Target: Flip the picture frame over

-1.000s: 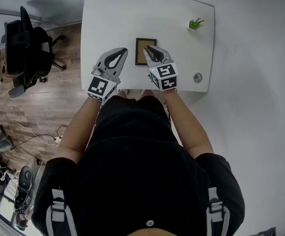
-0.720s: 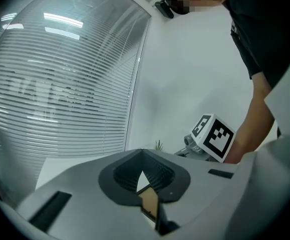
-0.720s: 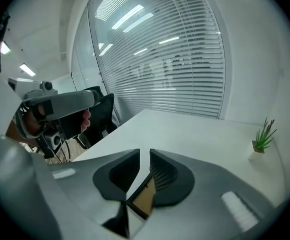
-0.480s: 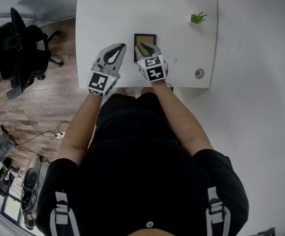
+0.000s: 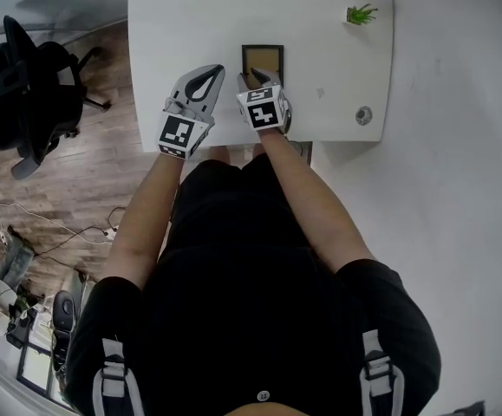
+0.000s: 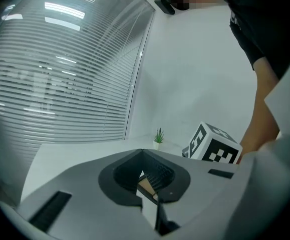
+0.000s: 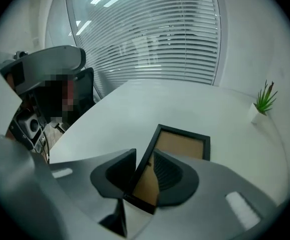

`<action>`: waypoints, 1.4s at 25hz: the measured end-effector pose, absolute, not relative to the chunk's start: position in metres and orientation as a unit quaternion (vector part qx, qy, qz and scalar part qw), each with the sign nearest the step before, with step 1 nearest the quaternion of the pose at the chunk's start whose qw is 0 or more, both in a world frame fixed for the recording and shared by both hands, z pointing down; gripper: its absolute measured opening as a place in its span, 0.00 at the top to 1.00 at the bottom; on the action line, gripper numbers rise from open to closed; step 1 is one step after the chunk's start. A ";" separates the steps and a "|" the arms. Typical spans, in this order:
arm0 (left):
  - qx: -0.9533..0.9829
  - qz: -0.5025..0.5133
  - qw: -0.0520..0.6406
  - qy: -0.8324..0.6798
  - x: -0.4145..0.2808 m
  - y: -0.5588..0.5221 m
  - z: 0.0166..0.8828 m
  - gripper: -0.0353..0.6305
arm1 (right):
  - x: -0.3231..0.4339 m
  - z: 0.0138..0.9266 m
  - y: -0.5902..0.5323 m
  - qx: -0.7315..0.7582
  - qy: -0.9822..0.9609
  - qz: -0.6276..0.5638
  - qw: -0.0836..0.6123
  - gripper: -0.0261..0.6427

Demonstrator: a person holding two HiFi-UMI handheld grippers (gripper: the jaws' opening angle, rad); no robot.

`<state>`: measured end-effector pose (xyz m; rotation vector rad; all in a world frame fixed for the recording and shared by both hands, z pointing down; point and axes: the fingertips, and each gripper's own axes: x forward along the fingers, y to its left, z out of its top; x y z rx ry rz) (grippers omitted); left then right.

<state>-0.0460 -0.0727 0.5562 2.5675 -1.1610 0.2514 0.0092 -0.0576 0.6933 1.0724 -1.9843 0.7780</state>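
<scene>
The picture frame (image 5: pixel 262 59) lies flat on the white table (image 5: pixel 172 24), black border round a brown panel. My right gripper (image 5: pixel 256 76) hangs over its near end, pointing steeply down. In the right gripper view the frame (image 7: pixel 182 144) runs away from the jaws, and its left border shows in the gap of the right gripper (image 7: pixel 143 155); the jaws are opening and the pads do not press on it. My left gripper (image 5: pixel 205 73) is shut and empty, just left of the frame. In its own view the left gripper (image 6: pixel 142 153) has its tips together.
A small potted plant (image 5: pixel 361 13) stands at the table's far right corner. A round grey fitting (image 5: pixel 364 115) sits in the tabletop near the right front. An office chair (image 5: pixel 25 76) stands on the wooden floor to the left.
Both grippers have come down toward the table. The right one has tipped further downward over the frame's near end and its jaws have spread apart.
</scene>
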 end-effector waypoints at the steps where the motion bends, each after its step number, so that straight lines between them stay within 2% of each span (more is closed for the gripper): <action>1: 0.897 0.088 0.156 -0.404 -0.047 -0.073 0.559 0.94 | 0.009 0.697 -0.058 0.423 -0.770 0.301 0.371 0.78; 10: 0.900 0.089 0.163 -0.394 -0.054 -0.070 0.566 0.94 | 0.006 0.719 -0.060 0.457 -0.748 0.274 0.395 0.79; 17: 0.900 0.088 0.166 -0.392 -0.060 -0.063 0.566 0.94 | 0.001 0.718 -0.062 0.472 -0.740 0.263 0.400 0.89; 35: 0.892 0.087 0.179 -0.405 -0.072 -0.069 0.569 0.94 | -0.009 0.652 -0.076 0.471 -0.764 0.343 0.277 0.89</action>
